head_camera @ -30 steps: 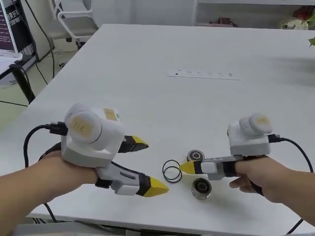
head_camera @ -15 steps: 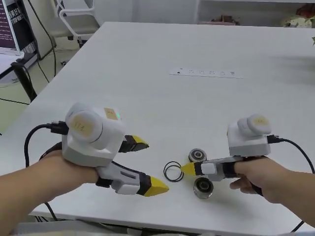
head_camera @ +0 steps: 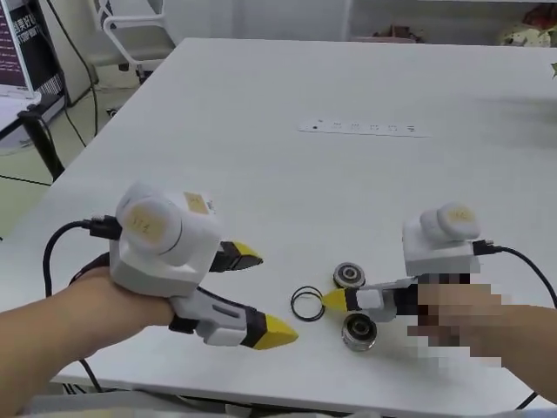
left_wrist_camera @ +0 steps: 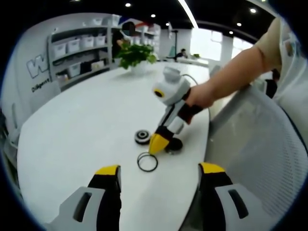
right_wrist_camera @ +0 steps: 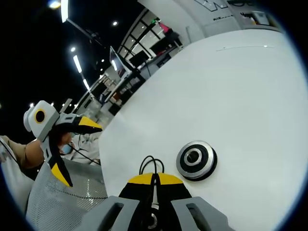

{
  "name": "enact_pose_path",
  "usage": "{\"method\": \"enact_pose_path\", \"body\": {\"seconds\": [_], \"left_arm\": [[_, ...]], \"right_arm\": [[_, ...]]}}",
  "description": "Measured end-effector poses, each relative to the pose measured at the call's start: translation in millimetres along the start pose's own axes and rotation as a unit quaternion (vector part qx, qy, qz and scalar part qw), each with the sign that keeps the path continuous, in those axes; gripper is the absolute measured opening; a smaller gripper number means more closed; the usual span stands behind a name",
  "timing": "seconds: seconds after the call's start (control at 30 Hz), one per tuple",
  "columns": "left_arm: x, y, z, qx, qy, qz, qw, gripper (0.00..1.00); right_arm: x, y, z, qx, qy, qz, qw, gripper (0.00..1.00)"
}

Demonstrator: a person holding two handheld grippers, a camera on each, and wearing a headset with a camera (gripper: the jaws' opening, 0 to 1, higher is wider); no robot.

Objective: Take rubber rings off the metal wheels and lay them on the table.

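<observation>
Two black rings are lying flat and overlapped on the white table, in the lower middle of the head view. Two wheels are sitting just to the right of them. The upper wheel is lying above the right gripper's tip, and the lower wheel is resting just below that tip, close to the table's near edge.

The right gripper is pointing left from the lower right of the frame, held in a hand. Its jaws are pressed together, and the yellow tip is sitting at the rings' right edge, between the two wheels. Whether it is nipping a ring cannot be told. In the right gripper view the rings' loops are showing just above the closed tips at bottom centre, with the upper wheel lying a little to their right.

The left gripper is sitting in the lower left of the head view with its jaws spread wide. Its yellow tips are pointing right, near the rings but apart from them. In the left gripper view the rings are lying in the lower middle, just above the gap between that gripper's own two tips, and the right gripper's tip is touching their upper edge.

A cable is trailing off the left gripper toward the left edge. A white power strip is lying on the table in the upper middle of the head view, well apart from the work. A chair is standing beyond the table's upper left corner. In the left gripper view a green plant is standing on the table in the upper part of the frame.
</observation>
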State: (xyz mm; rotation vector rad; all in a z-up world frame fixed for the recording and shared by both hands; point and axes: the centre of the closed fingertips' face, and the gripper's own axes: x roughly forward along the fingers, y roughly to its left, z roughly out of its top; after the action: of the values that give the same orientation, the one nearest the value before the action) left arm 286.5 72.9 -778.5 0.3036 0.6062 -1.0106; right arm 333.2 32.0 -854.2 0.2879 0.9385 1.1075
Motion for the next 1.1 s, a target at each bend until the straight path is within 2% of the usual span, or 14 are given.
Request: {"method": "enact_pose_path", "body": {"seconds": [0.17,0.53,0.77,0.97,1.1], "left_arm": [[0.6,0.6,-1.4,0.000,0.003,0.000,1.0000,0.66],[1.8,-0.1,-4.5,-0.001,0.009,-0.003,1.0000,0.66],[3.6,-1.8,-5.1,0.000,0.011,-0.007,0.9999,0.65],[4.4,-2.6,-7.4,0.001,0.017,-0.010,0.9998,0.64],[4.2,-2.8,-8.1,0.002,0.019,-0.011,0.9998,0.64]], "right_arm": [[0.2,-1.6,-0.6,0.000,0.001,-0.003,1.0000,0.00],[1.1,-4.6,-1.5,-0.025,0.007,-0.013,0.9996,0.02],[1.9,1.4,-2.8,-0.067,0.017,-0.018,0.9974,0.06],[5.4,8.9,-5.5,-0.119,0.034,-0.019,0.9921,0.12],[5.5,11.7,-7.8,-0.164,0.049,-0.023,0.9850,0.16]]}}
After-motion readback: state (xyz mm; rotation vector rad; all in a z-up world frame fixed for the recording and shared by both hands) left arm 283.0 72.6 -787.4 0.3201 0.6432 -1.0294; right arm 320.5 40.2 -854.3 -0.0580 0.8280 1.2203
